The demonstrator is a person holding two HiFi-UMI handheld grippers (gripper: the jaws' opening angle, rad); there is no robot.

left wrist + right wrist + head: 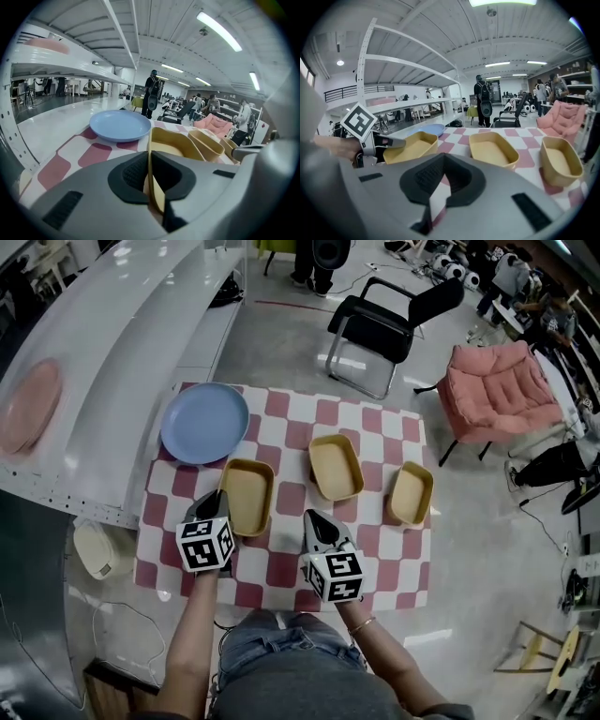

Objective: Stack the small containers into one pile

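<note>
Now first pick under way; left gripper point(217, 497) jaws clamped on near rim of left tub point(248, 495), resting on cloth point(285, 568); right gripper point(316, 518) jaws apart, empty; next probably lift it, nest into middle tub point(336, 466); right tub point(412, 492) waits apart.

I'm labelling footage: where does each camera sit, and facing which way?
Head view: overhead, steeply down on the checkered table; both forearms show.
Left gripper view: on the left hand-held gripper, toward the blue plate; jaws clamp a container.
Right gripper view: on the right hand-held gripper, toward three containers; jaws apart, empty.
All share the blue plate.
</note>
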